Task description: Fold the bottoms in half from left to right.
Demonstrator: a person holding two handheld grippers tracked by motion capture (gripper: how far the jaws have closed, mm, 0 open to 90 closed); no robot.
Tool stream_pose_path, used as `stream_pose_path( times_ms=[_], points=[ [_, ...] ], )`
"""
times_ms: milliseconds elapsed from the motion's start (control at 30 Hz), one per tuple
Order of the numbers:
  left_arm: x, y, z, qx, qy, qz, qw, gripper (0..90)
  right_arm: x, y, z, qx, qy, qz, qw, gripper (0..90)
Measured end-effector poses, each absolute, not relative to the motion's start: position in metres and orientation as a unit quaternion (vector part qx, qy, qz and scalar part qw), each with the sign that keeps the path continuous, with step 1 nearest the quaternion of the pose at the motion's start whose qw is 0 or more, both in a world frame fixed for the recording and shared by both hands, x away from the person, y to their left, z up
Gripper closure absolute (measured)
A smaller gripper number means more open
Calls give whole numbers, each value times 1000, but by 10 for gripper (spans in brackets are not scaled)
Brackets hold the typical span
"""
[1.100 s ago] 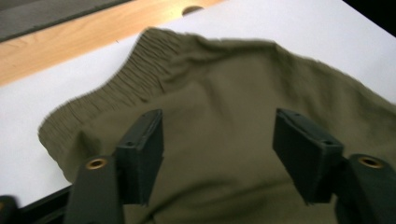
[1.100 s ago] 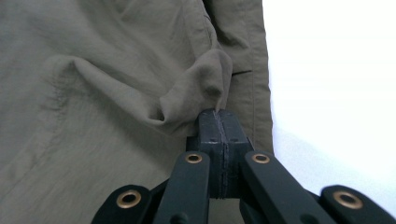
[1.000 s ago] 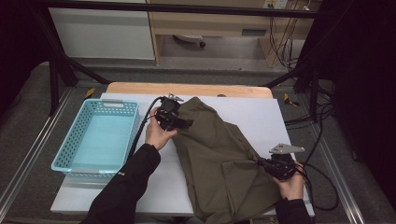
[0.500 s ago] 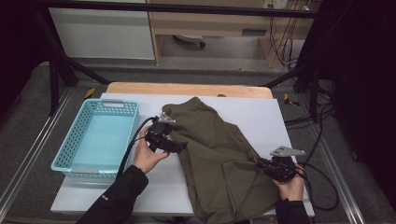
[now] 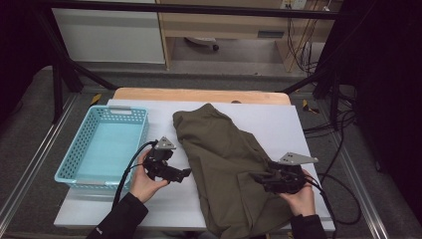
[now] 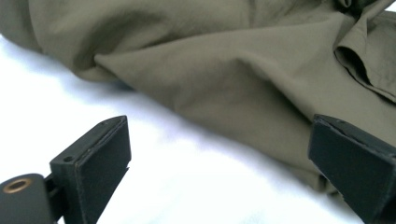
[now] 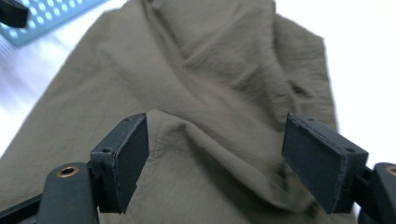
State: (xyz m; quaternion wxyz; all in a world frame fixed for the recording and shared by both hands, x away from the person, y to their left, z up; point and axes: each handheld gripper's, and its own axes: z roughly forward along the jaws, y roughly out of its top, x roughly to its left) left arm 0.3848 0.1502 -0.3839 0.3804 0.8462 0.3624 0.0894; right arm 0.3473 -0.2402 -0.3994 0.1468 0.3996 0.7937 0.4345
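My left tongs (image 5: 185, 173) and right tongs (image 5: 255, 176) have just been opening, both wide and empty; next I regrip the olive garment (image 5: 224, 159) to fold it

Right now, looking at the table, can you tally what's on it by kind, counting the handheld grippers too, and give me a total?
Olive-green garment: 1
Light blue plastic basket: 1
Handheld grippers: 2, the left gripper with open fingers beside the garment, the right gripper with open fingers over it
Total: 4
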Motion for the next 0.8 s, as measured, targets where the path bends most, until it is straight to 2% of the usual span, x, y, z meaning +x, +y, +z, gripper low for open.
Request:
stream_pose_path(
  times_ms=[267,533,800],
  points=[
    [374,162,-396,842,367,79,388,53,354,-211,-407,378,814,417,140,279],
    [367,167,-402,845,365,77,384,54,356,-198,-418,377,826,395,139,419],
    [364,175,-406,840,371,77,388,56,351,-197,-419,373,829,393,139,518]
  ],
)
